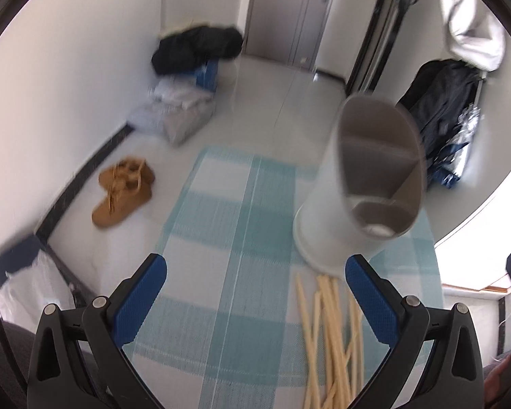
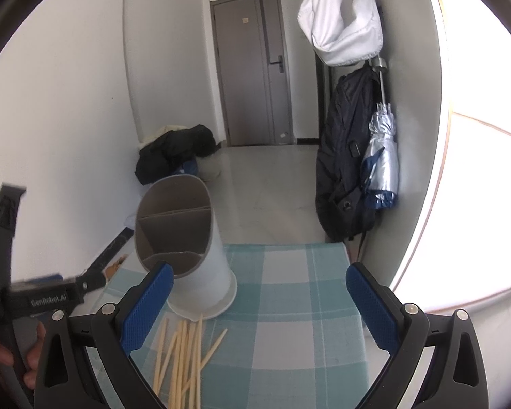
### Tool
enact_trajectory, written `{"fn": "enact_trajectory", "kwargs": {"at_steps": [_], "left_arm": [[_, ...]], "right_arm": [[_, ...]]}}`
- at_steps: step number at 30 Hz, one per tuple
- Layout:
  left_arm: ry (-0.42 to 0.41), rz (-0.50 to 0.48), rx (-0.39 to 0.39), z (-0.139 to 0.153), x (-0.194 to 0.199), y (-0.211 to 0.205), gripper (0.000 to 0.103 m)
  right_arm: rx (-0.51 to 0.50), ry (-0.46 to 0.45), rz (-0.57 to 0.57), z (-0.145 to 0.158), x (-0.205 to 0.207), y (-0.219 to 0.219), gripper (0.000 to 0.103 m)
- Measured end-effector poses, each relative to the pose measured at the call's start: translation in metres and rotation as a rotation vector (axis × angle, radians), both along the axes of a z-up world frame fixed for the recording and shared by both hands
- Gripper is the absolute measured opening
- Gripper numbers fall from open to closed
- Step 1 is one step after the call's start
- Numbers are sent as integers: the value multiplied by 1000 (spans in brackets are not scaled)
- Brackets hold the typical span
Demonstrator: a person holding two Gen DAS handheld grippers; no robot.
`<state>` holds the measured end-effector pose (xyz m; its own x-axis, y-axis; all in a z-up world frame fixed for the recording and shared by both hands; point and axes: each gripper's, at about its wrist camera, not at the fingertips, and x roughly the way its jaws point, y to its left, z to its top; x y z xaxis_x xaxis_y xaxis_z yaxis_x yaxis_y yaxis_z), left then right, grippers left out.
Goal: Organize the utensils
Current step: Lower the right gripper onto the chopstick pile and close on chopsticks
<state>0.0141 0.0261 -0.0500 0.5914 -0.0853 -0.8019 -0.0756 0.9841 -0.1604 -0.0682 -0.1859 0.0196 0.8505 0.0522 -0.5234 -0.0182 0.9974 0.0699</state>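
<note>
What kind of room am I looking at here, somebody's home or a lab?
Most likely the entry hall of a home. A grey front door closes the passage, a backpack and folded umbrella hang by the wall, and tan boots lie on the floor.

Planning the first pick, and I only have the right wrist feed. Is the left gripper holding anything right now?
Observer: No. The left gripper is open and empty above the checked cloth.
Operator: The holder's nearest compartment is partly hidden here. Anything in it?
Observer: The left wrist view shows a small white object at its bottom, too blurred to identify.
Operator: Anything on the floor to the left?
Observer: A pair of tan boots.
</note>
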Motion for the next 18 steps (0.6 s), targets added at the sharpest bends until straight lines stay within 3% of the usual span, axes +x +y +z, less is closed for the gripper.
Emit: {"fn": "enact_trajectory", "kwargs": {"at_steps": [10,15,18], "left_arm": [[268,-47,13,-59,22,-8,102],[295,-85,21,-66,28,-23,102],[308,-100,66,-70,32,-34,100]], "right_arm": [[56,64,-26,-11,15,-14,102],[59,76,-22,-16,19,-16,102],[61,86,-22,-18,19,-19,102]]}}
